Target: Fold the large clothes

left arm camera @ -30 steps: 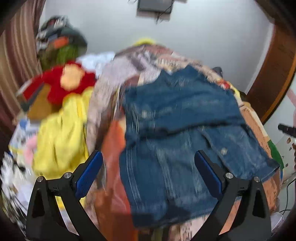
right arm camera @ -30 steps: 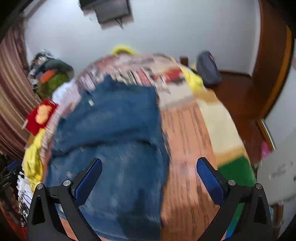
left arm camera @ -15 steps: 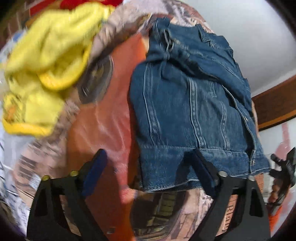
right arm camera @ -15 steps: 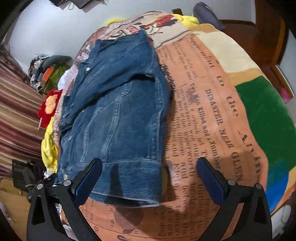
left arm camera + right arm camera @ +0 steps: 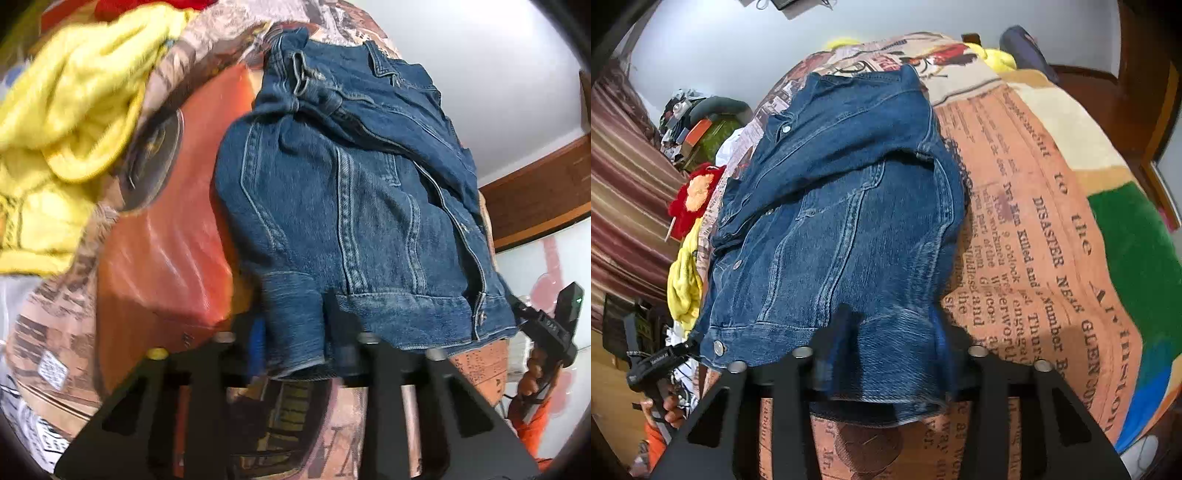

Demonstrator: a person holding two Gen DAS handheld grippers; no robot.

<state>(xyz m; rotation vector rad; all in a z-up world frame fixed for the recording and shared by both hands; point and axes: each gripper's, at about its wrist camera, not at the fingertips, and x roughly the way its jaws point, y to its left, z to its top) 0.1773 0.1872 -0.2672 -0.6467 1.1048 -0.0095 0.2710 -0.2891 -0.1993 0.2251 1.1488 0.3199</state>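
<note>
a blue denim jacket (image 5: 354,206) lies spread on a bed covered by a newspaper-print blanket (image 5: 1027,229), its hem at the near edge closest to both tools and its collar at the far end.

the left hand-held gripper (image 5: 295,343) has just been closing, and its jaws now pinch the hem at the jacket's near left corner; the denim bunches up between the blue pads and hangs down in a fold just ahead of them. the rest of the hem runs off to the right of this hand-held gripper, ending at the buttoned front edge.

the right hand-held gripper (image 5: 886,354) has likewise just been closing, and it is clenched on the hem at the other near corner; a thick wad of denim fills the gap between its jaws and droops below them. from here the jacket stretches away ahead and to the left, sleeves folded across the body.

a heap of yellow clothing (image 5: 70,110) sits ahead and to the left of the left hand-held gripper, well apart from the jacket. in the right view a red cloth (image 5: 692,199) lies far off to the left by a striped curtain (image 5: 624,206). each view catches the other tool and part of a hand at its edge.
</note>
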